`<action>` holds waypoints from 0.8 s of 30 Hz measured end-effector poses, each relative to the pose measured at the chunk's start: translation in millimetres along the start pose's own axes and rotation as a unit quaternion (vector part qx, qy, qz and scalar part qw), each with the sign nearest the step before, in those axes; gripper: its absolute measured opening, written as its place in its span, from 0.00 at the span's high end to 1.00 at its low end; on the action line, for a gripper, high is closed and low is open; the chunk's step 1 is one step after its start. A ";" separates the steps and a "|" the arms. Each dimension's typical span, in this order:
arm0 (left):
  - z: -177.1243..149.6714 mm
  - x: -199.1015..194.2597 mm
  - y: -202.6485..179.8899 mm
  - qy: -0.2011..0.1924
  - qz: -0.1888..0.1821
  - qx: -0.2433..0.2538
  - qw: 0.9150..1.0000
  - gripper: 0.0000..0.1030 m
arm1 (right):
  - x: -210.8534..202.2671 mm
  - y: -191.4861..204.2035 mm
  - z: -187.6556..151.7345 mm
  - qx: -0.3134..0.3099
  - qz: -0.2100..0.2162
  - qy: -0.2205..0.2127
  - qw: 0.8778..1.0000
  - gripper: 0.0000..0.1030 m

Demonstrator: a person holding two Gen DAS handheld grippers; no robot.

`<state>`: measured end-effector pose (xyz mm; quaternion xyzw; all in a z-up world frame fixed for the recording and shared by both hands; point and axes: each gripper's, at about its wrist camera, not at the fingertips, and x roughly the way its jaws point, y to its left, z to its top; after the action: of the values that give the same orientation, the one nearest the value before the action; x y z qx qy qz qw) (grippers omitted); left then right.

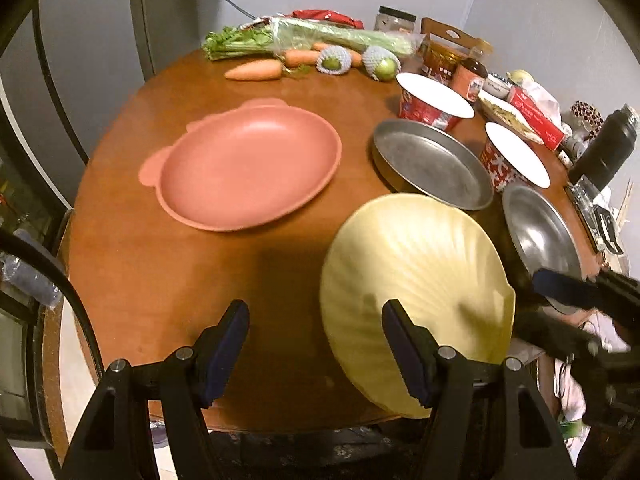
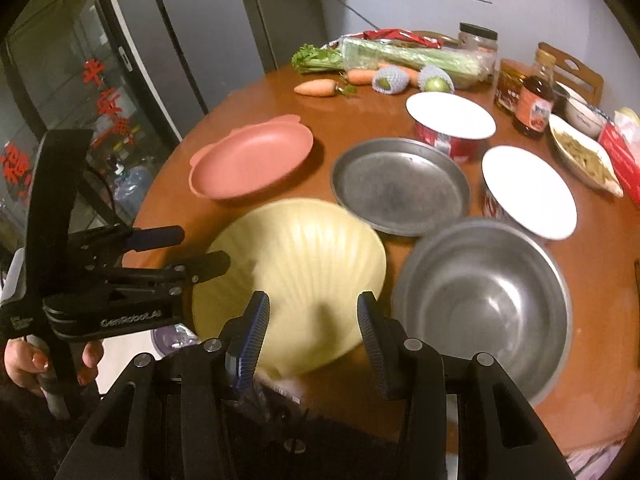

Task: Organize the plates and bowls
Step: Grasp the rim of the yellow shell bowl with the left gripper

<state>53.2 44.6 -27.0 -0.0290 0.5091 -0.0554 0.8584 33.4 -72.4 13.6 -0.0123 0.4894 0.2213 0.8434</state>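
Right gripper (image 2: 312, 320) spread, empty, above yellow shell plate (image 2: 292, 280) at the surface's (image 2: 200, 216) near edge. Left gripper (image 1: 316, 332) spread, empty. Approach step, likely; next: pinch the plate's rim.

Shell plate (image 2: 296, 276) left of bowl (image 2: 484, 304)

Premises: a domestic kitchen or dining room. A round brown wooden worktop (image 2: 248, 92) carries household food: a plastic-wrapped bunch of green celery (image 2: 400, 58), orange carrots (image 2: 316, 88), green fruits in white foam netting (image 2: 386, 80), dark glass sauce bottles (image 2: 534, 100) and red instant-noodle tubs with white lids (image 2: 450, 118). A tall grey refrigerator (image 2: 176, 40) stands by the wall. A glass-fronted cabinet bearing red paper cut-outs (image 2: 100, 92) stands beside it.
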 end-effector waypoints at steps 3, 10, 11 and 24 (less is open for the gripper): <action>-2.0 4.2 -5.9 0.005 -0.002 0.007 1.000 0.34 | -0.2 -1.2 -10.3 -0.001 -0.004 0.011 1.000 0.54; -5.3 13.6 -10.7 0.013 0.010 0.004 1.000 0.34 | 2.3 -7.5 -26.2 0.016 -0.010 0.027 0.999 0.54; -5.5 14.5 -10.6 0.013 0.012 0.004 1.000 0.34 | 3.6 -7.9 -26.3 0.016 -0.008 0.028 0.999 0.54; -2.7 19.5 4.9 0.004 0.028 -0.008 1.000 0.34 | 29.8 1.0 -17.6 0.016 -0.004 0.052 0.999 0.53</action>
<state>60.4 47.1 -45.8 -0.0207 0.5135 -0.0273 0.8574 31.3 -64.9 -20.2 -0.0123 0.5357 0.2095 0.8179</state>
